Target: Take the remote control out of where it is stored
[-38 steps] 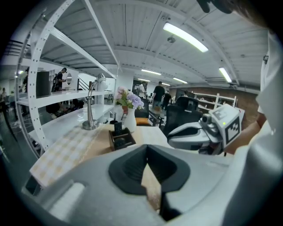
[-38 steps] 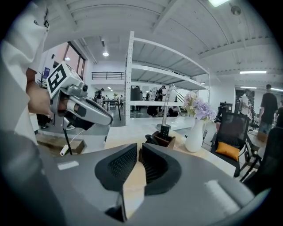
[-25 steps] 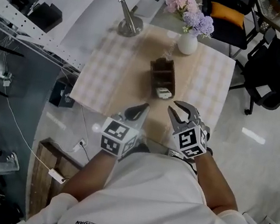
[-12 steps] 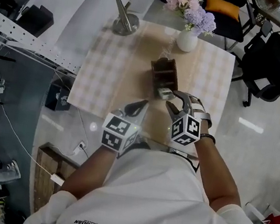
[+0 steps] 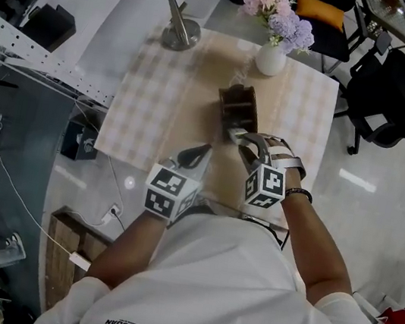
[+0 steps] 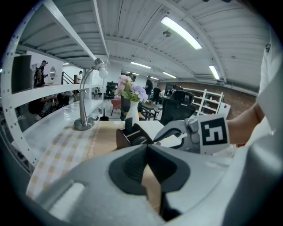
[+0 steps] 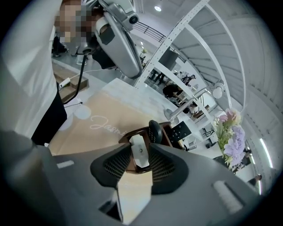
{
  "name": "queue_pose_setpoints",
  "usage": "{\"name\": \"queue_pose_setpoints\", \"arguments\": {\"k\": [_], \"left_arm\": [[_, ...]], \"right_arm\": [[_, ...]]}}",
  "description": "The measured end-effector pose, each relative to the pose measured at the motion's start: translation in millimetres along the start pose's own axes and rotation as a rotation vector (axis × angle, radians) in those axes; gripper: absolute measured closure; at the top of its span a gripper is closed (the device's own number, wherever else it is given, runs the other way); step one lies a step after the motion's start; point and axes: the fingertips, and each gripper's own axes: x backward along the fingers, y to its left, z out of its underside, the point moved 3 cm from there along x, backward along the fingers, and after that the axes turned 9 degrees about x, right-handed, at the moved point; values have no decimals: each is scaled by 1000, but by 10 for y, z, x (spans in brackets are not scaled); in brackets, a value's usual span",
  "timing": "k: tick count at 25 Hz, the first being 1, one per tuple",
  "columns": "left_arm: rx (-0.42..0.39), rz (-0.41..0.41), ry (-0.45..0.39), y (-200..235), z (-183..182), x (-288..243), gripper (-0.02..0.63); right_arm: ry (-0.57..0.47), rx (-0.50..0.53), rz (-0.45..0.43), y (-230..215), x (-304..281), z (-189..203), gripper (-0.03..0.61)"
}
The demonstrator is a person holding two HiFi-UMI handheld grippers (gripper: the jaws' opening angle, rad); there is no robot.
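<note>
A brown wooden holder (image 5: 236, 105) stands mid-table. A white remote (image 5: 236, 134) sticks up from its near compartment. My right gripper (image 5: 241, 142) reaches down onto that end of the holder. Its jaws have just been closing, and in the right gripper view the white remote (image 7: 139, 152) sits between the pads with both sides touching. A black remote (image 7: 154, 130) and a flat black one (image 7: 180, 131) stand in the compartments behind. My left gripper (image 5: 198, 153) hovers shut and empty near the table's front edge, left of the holder (image 6: 126, 137).
A desk lamp (image 5: 180, 30) stands at the table's back left, and a white vase of flowers (image 5: 271, 57) directly behind the holder. A checked cloth (image 5: 153, 88) covers the table's left part. Office chairs (image 5: 398, 98) stand to the right.
My right gripper moved forward and down to the holder, rolled its wrist, and its jaws now flank the white remote. The left gripper edged forward and lower.
</note>
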Motion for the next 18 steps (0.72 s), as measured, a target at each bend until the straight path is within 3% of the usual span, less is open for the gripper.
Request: {"name": "queue_pose_setpoints", "arguments": {"k": [10, 18], "left_arm": [[12, -17, -23, -23, -24, 3, 611], [13, -23, -31, -130, -28, -51, 611]], "right_arm": [[-31, 10, -41, -126, 160, -114, 466], [-116, -96, -8, -249, 517, -127, 471]]}}
